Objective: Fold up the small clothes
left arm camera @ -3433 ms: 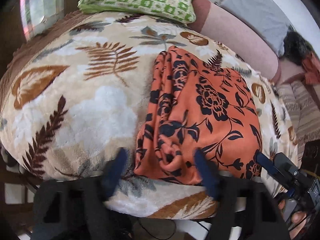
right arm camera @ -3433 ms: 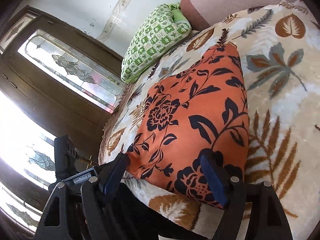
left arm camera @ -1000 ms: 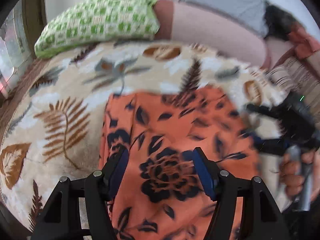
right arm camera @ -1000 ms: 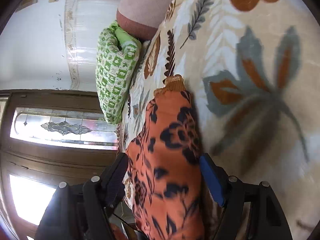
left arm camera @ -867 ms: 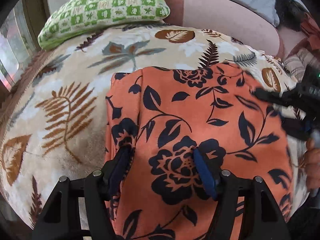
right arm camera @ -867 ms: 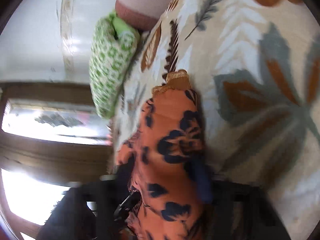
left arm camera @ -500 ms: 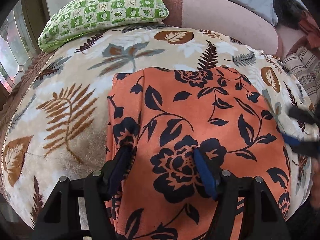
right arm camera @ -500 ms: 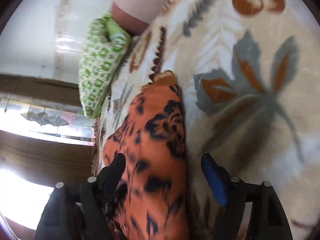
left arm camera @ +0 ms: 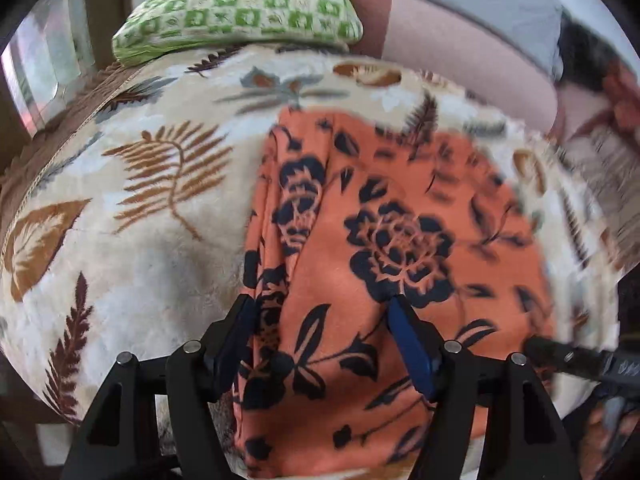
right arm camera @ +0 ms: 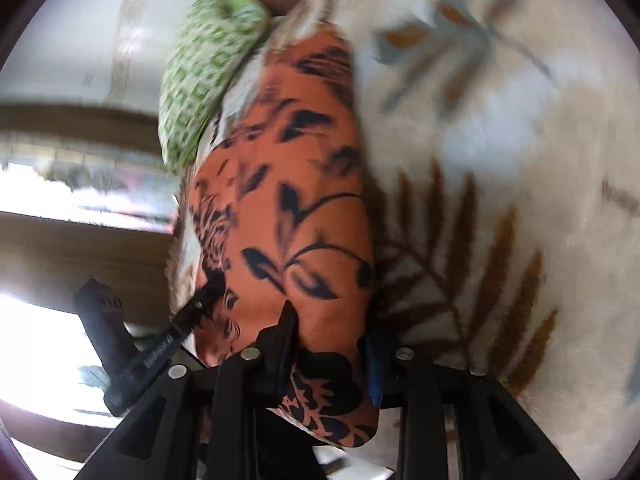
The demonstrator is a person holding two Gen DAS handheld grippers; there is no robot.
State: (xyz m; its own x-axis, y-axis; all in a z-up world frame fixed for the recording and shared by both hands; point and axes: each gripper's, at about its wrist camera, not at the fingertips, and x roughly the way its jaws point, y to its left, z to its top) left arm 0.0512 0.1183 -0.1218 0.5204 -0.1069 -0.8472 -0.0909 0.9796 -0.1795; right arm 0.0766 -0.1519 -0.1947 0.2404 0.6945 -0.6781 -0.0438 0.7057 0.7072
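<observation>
The orange garment with a dark floral print (left arm camera: 400,240) lies partly folded on the plush leaf-patterned blanket (left arm camera: 132,240), reaching that blanket's near edge, with its long axis running away toward the green checked pillow (left arm camera: 240,16) at the far edge. The left gripper (left arm camera: 320,336) hovers over the near hem with jaws spread, fabric between them but not pinched. The right gripper (right arm camera: 332,356) has its jaws pressed together on the near corner of the cloth. Being already attached, the right hand seems better placed to carry the hem toward the far end.
</observation>
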